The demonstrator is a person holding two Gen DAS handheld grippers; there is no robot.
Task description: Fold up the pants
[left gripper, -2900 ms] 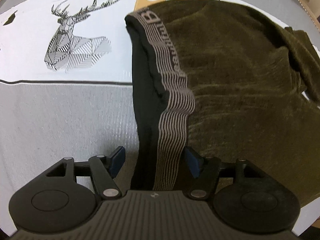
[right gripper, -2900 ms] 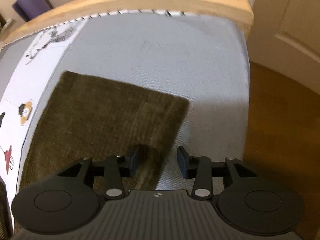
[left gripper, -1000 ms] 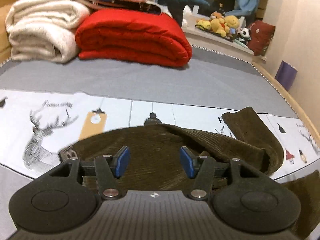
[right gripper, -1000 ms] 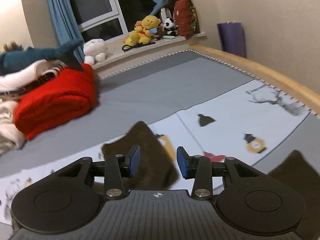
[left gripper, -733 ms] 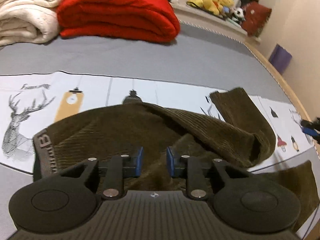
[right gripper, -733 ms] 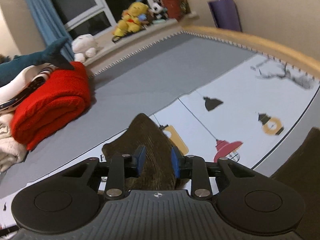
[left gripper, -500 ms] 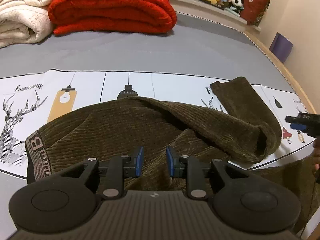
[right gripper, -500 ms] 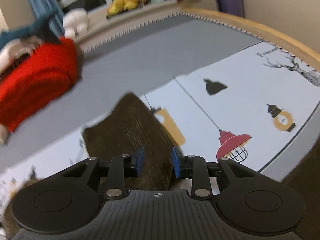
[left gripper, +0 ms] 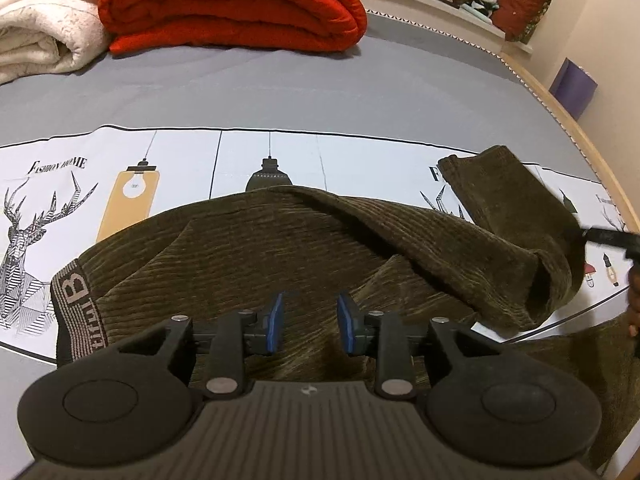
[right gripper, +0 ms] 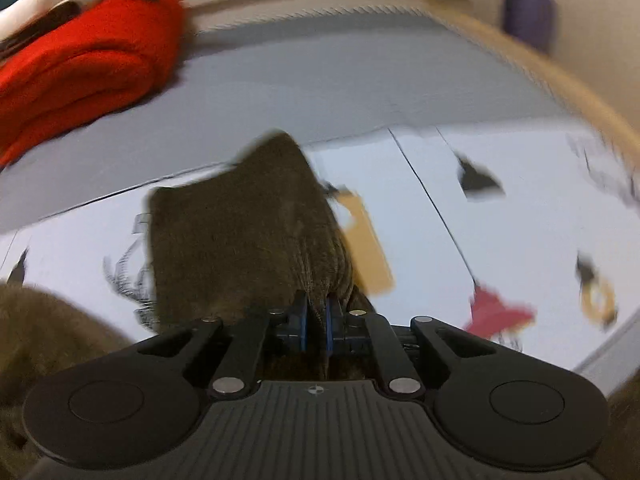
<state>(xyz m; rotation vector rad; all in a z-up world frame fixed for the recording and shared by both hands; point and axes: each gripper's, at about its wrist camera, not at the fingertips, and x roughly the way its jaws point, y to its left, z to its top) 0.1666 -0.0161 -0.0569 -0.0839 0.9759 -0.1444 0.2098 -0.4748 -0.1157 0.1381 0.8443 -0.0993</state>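
The left gripper (left gripper: 309, 323) hangs low over the olive corduroy pants (left gripper: 256, 256), and its jaws, narrower than a second ago, are now easing apart; a ridge of cloth rises between the blue pads (left gripper: 275, 322), though I cannot tell that they press on it, so I judge it released. The right gripper (right gripper: 315, 322), which a second ago stood open above the cloth, has come down and clenched: its pads are nearly together with a pinch of the pant leg (right gripper: 244, 236) drawn tight between them. That is the change that matters, since the folded-over leg end now looks held and ready to be carried or straightened. The pants lie crumpled across the white printed band of the bedspread (left gripper: 312, 160), waistband (left gripper: 80, 308) at their left end and the doubled leg curling up at their right. Past the pants the cover turns plain grey, and beyond that sit a folded red quilt (left gripper: 228, 4) and a cream blanket (left gripper: 44, 28). The fold seems only partly made, with the body of the pants not yet flat.
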